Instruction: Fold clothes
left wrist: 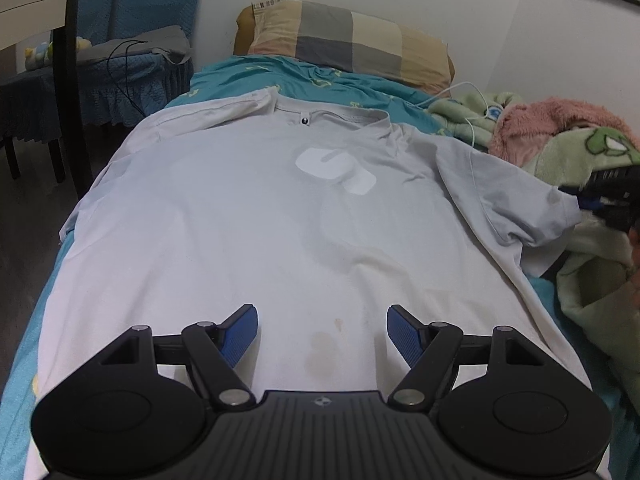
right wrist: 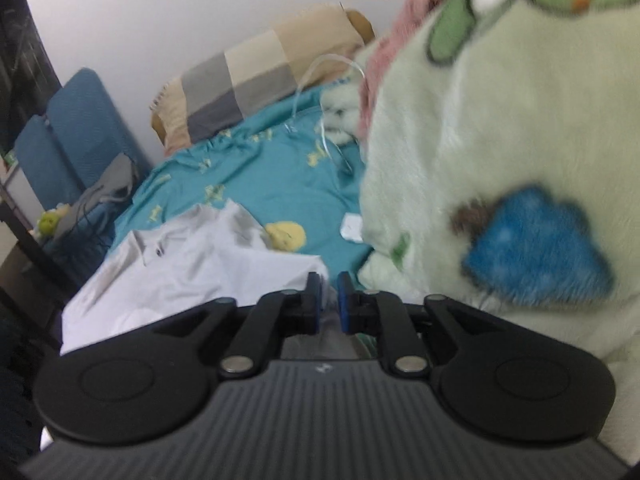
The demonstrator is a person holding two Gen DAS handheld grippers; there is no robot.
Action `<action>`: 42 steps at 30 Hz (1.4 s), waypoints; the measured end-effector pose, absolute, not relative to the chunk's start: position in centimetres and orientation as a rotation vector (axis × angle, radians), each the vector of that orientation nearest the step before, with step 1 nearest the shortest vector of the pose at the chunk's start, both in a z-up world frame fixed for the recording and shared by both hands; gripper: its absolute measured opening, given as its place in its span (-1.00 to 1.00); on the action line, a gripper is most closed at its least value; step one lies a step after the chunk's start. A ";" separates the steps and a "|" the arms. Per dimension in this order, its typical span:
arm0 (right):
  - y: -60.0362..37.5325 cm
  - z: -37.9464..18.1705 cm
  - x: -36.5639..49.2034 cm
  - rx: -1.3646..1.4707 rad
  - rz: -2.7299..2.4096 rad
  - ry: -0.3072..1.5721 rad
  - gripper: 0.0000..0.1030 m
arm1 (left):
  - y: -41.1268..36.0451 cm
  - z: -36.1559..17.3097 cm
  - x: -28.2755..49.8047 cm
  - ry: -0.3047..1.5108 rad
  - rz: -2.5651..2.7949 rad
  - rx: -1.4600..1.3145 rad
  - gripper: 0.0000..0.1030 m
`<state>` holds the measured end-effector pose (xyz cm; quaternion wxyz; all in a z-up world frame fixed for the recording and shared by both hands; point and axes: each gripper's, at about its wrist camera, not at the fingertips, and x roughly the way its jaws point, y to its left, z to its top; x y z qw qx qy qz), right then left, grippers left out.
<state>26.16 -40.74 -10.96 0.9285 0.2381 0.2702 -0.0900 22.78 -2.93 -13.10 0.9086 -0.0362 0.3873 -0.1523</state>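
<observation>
Your left gripper (left wrist: 322, 330) hovers, fingers apart, over the limp, light T-shirt (left wrist: 256, 216); your right gripper (right wrist: 329, 300) pinches its right sleeve (left wrist: 516, 208) edge. Grip hems and seams.

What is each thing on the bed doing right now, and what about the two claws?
T-shirt: spread flat on the bed, one sleeve pinched.
Left claw: open, hovering over the shirt's bottom part.
Right claw: shut on the shirt sleeve.
Pillow: lying at the head of the bed.
Blanket: bunched up beside the shirt.
</observation>
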 end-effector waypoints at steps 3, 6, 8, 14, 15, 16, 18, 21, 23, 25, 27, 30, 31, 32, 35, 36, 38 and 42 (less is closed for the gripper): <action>-40.7 -9.0 24.7 0.574 -0.143 0.470 0.00 | -3.3 -13.4 22.8 0.809 -0.319 -0.068 0.43; -40.4 -8.2 24.1 0.687 -0.124 0.497 0.07 | -3.6 -13.5 22.7 0.817 -0.325 -0.068 0.43; -40.1 -8.2 24.0 0.758 -0.129 0.550 0.06 | -3.6 -13.7 22.7 0.825 -0.327 -0.070 0.43; -39.7 -12.2 23.9 0.919 -0.240 0.692 0.08 | -3.5 -13.6 22.6 0.828 -0.331 -0.084 0.43; -39.7 -13.0 23.9 0.962 -0.247 0.702 0.08 | -3.4 -13.6 22.7 0.827 -0.328 -0.090 0.43; -39.7 -13.9 23.7 1.013 -0.250 0.707 0.11 | -3.2 -13.5 22.8 0.828 -0.323 -0.099 0.43; -39.5 -15.7 23.7 1.107 -0.254 0.735 0.33 | -2.8 -13.5 23.0 0.832 -0.315 -0.120 0.43; -38.5 -17.4 23.8 1.143 -0.279 0.760 0.33 | -2.3 -13.4 23.4 0.839 -0.304 -0.154 0.43; -37.9 -17.8 23.9 1.115 -0.302 0.723 0.33 | -2.1 -13.3 23.5 0.840 -0.301 -0.170 0.43; -37.4 -18.2 24.7 1.047 -0.345 0.680 0.33 | -1.9 -13.3 23.7 0.841 -0.298 -0.185 0.43; -36.9 -18.6 25.4 0.965 -0.411 0.625 0.33 | -1.7 -13.2 23.8 0.842 -0.296 -0.200 0.43; -36.3 -19.0 27.0 0.812 -0.464 0.534 0.32 | -1.3 -13.0 23.9 0.836 -0.287 -0.219 0.43; -36.0 -19.1 27.7 0.763 -0.459 0.520 0.32 | -1.2 -13.0 24.0 0.834 -0.285 -0.223 0.43; -35.6 -18.8 28.3 0.705 -0.458 0.500 0.23 | -0.9 -12.8 24.0 0.826 -0.280 -0.226 0.43; -33.8 -17.2 30.1 0.517 -0.464 0.446 -0.66 | -0.3 -12.3 24.1 0.805 -0.266 -0.233 0.43; -33.0 -16.4 30.8 0.449 -0.472 0.437 -0.82 | -0.1 -12.1 24.2 0.797 -0.262 -0.235 0.43; -30.5 -14.2 32.0 0.288 -0.433 0.391 -0.82 | 0.3 -11.8 24.2 0.783 -0.253 -0.240 0.43; -21.8 -12.3 33.4 -0.144 -0.181 0.323 -0.83 | 1.8 -10.5 24.7 0.743 -0.225 -0.267 0.43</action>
